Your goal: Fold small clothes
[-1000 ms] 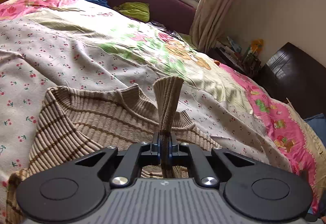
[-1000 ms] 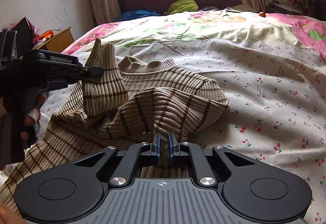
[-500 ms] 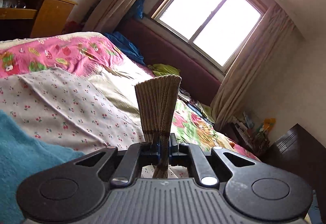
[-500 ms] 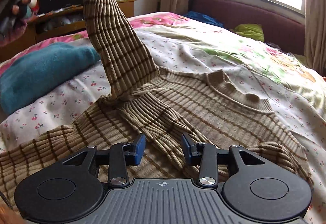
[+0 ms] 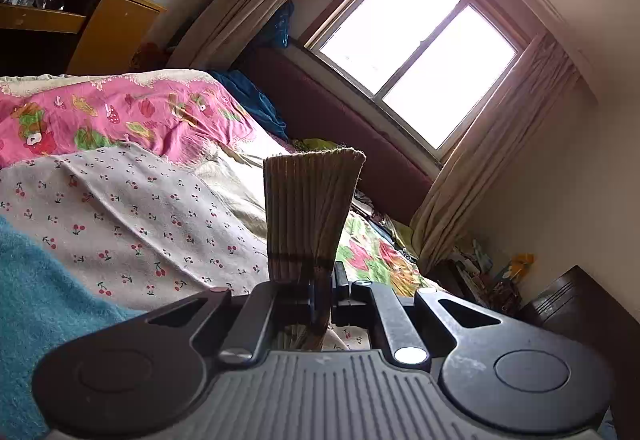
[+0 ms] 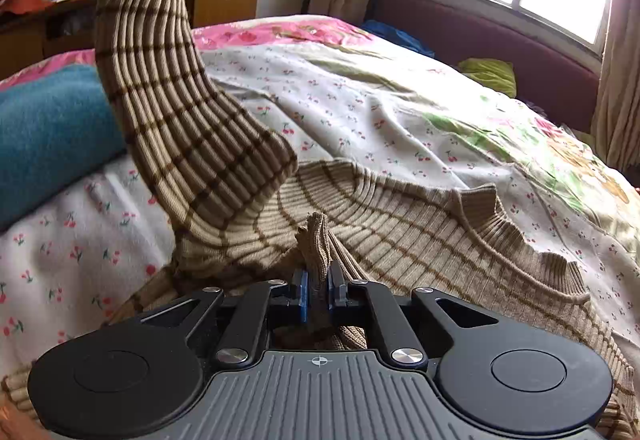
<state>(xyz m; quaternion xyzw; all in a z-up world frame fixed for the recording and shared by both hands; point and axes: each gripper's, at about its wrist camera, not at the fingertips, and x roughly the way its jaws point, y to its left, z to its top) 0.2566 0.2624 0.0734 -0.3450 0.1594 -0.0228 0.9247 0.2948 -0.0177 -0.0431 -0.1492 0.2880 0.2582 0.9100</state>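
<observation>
I am early in the fold, by my reading. The striped sweater (image 6: 400,240) lies spread across the cherry-print bedspread (image 6: 360,108), filling the lower middle and right of the right wrist view, its ribbed collar (image 6: 496,208) open toward the right. Nothing of the body is folded over yet, as far as I can see.

My left gripper (image 5: 320,300) is clamped on the cuff (image 5: 312,208) of one sleeve; in the left wrist view the ribbed end fans up above the jaws at centre frame, against the window (image 5: 416,52). In the right wrist view that same sleeve (image 6: 160,88) rises from the sweater's shoulder in a long arc to the upper left corner, taut and well clear of the bed.

My right gripper (image 6: 318,292) has just been closing, and its blue pads (image 6: 303,294) now pinch a bunched ridge of knit (image 6: 318,236) at lower centre, close to where the lifted sleeve meets the body. I take that as an anchor point for the fold line.

What is left is nearly everything: lay this sleeve across the body, do the same with the other sleeve, which I cannot locate in either view, then fold the body up. The blue blanket (image 6: 52,136) sits at the left edge, just beside the sweater, and I judge it close enough to crowd the sleeve.
</observation>
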